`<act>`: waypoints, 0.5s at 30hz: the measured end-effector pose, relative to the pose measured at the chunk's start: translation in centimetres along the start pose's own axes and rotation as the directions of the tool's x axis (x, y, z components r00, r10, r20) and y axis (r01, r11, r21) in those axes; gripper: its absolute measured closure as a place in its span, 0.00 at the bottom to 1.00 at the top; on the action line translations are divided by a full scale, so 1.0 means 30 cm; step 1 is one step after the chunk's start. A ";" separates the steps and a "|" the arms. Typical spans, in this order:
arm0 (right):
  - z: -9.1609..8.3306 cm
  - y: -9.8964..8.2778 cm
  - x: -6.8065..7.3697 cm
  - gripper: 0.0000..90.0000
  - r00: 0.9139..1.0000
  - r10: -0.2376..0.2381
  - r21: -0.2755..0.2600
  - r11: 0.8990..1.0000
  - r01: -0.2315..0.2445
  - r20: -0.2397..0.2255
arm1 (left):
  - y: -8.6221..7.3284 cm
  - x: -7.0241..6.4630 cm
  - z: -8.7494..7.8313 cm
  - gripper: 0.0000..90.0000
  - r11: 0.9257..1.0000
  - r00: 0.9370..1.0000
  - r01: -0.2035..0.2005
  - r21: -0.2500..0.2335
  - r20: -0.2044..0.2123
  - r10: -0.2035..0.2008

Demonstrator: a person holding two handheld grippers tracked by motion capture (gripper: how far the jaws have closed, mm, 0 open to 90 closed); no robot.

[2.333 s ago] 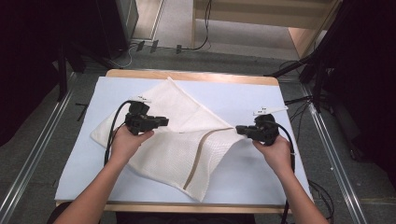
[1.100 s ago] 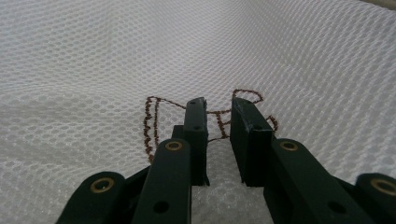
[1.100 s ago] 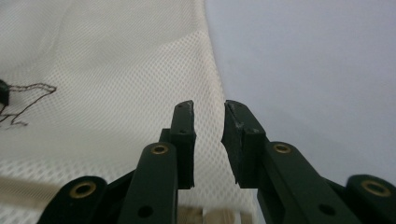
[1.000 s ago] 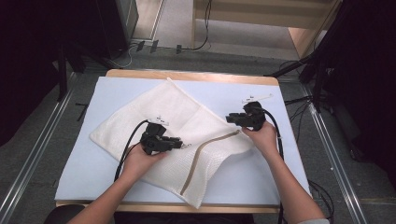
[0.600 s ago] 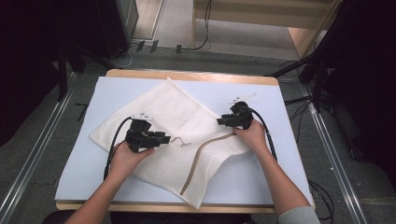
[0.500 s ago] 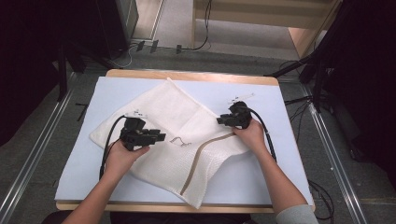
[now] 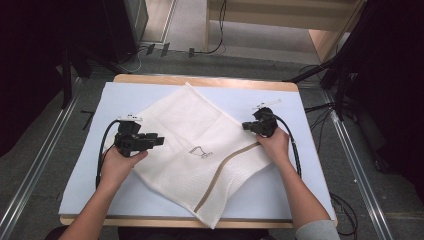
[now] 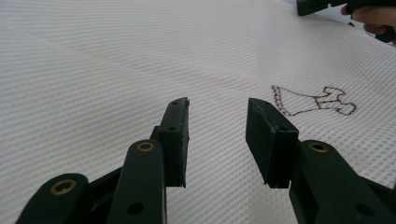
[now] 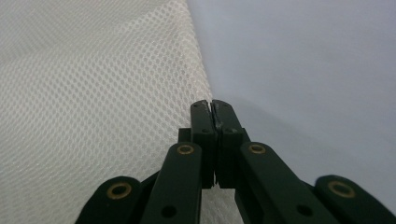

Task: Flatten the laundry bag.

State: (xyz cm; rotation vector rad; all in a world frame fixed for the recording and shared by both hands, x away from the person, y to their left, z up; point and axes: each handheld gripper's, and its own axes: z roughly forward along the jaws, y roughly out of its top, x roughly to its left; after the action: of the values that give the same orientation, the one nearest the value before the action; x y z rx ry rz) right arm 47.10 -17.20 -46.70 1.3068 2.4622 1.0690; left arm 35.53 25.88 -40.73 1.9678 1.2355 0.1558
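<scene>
My left gripper [image 8: 217,140] hangs released over the mesh bag [image 8: 140,60], its drawing [image 8: 310,100] just ahead; my right gripper [image 9: 213,112] is clenched at the bag's edge.

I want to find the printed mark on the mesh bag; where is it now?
In the high view the small dark printed mark lies near the middle of the white mesh bag, just left of its tan stripe, between the two hand-held grippers.

A wooden-edged table [image 7: 205,80] with a pale blue top sits on a grey floor [image 7: 45,200]. Metal rails [image 7: 30,175] run along the floor at 9 and 3 o'clock. Black cables [image 7: 200,50] lie at 12 o'clock, beside light wooden furniture [image 7: 280,15]. Dark equipment [image 7: 50,45] stands at 10 and 2 o'clock.
</scene>
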 end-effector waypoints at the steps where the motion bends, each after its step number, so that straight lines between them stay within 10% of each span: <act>1: -0.010 -0.008 -0.020 1.00 1.000 0.016 -0.005 1.000 -0.016 0.009 | 0.000 0.004 0.002 0.66 1.000 1.000 0.009 -0.002 0.000 -0.009; 15: -0.144 -0.141 -0.195 0.99 0.980 0.171 -0.077 0.983 -0.164 0.100 | -0.030 0.073 -0.011 0.64 0.998 0.997 0.059 0.024 -0.049 -0.057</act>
State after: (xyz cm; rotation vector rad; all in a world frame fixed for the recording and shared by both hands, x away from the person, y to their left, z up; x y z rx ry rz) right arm 45.94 -25.50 -47.39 1.5306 2.2518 1.0800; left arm 35.85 28.02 -41.73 1.9580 1.3302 0.1595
